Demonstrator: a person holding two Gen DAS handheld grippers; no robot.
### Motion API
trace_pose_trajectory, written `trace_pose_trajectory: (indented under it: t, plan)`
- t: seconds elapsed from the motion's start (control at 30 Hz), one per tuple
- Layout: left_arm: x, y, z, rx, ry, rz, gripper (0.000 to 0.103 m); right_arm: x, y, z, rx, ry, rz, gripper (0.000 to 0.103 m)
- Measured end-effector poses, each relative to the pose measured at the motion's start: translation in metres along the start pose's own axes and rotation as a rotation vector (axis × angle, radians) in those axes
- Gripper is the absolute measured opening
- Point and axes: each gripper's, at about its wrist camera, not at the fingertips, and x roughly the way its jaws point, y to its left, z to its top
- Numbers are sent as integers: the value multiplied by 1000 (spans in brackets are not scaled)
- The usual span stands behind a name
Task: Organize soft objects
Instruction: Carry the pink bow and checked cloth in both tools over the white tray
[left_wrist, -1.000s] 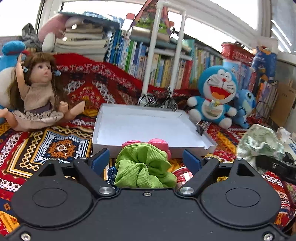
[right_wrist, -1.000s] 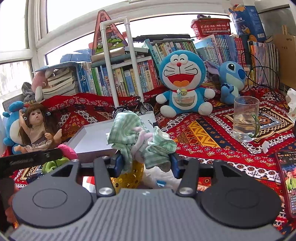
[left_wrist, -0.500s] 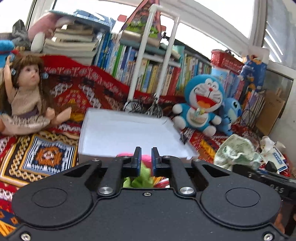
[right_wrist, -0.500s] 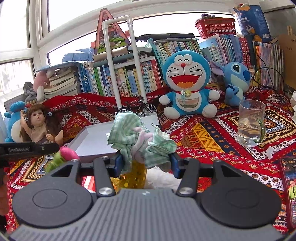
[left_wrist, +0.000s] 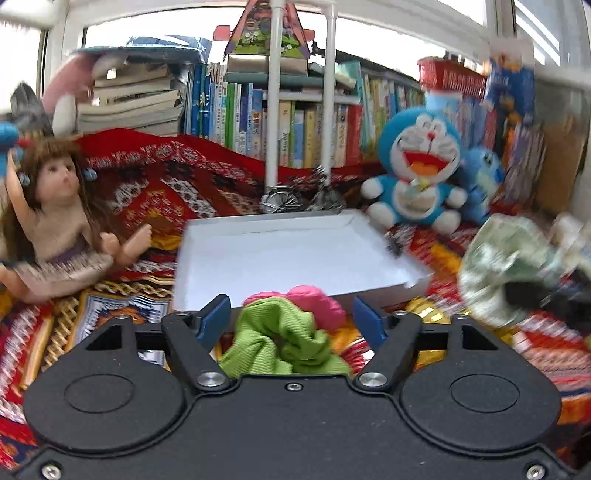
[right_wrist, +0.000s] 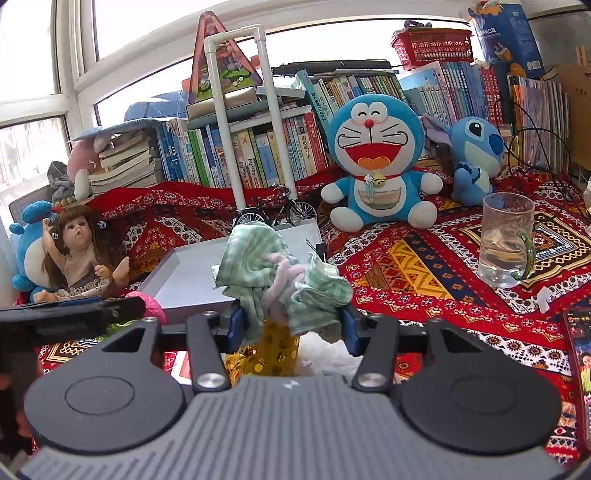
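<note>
A white shallow tray (left_wrist: 291, 251) lies on the patterned red cloth, also in the right wrist view (right_wrist: 192, 273). My left gripper (left_wrist: 291, 321) is open, with a green scrunchie (left_wrist: 280, 343) and a pink one (left_wrist: 310, 299) lying between its fingers, just in front of the tray. My right gripper (right_wrist: 291, 328) is shut on a bunched green checked cloth with pink (right_wrist: 280, 273), held up near the tray's right front corner. That cloth also shows blurred in the left wrist view (left_wrist: 506, 266).
A doll (right_wrist: 79, 254) sits left of the tray. A Doraemon plush (right_wrist: 376, 173) and a Stitch plush (right_wrist: 476, 162) sit behind it, before rows of books. A glass mug (right_wrist: 506, 243) stands at right. A gold sequined item (right_wrist: 277, 350) lies under my right gripper.
My left gripper was shut half a second ago and has opened again around the green and pink scrunchies. The left view has swung and blurred. My right gripper keeps holding the checked cloth.
</note>
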Motion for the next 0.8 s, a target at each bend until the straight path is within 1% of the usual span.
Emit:
trace_pose_trajectory:
  t: [0.03, 0.07, 0.13, 0.17, 0.23, 0.4, 0.63, 0.73, 0.8]
  plan:
    - [5, -2, -1, 3, 15, 5, 60, 0, 0, 0, -3, 0, 0, 56]
    - [10, -2, -3, -7, 30, -6, 47, 0, 0, 0, -5, 1, 0, 56]
    - [21, 0, -5, -44, 78, -31, 34, 0, 1, -1, -8, 2, 1, 56]
    - [24, 1, -7, -55, 83, -39, 24, 0, 2, -1, -9, 3, 1, 56]
    - [21, 1, -8, -58, 72, -42, 21, -1, 2, -1, -14, 4, 4, 56]
    - [4, 10, 8, -104, 38, -107, 19, 2, 2, 5, -15, 12, 23, 56]
    - [-11, 26, 47, -205, -1, -206, 19, 14, -6, 31, 25, 29, 50, 56]
    - [-10, 27, 63, -227, -23, -230, 20, 26, -9, 45, 28, 38, 49, 56]
    - [-4, 27, 72, -243, -28, -244, 20, 40, -12, 56, 25, 66, 59, 56]
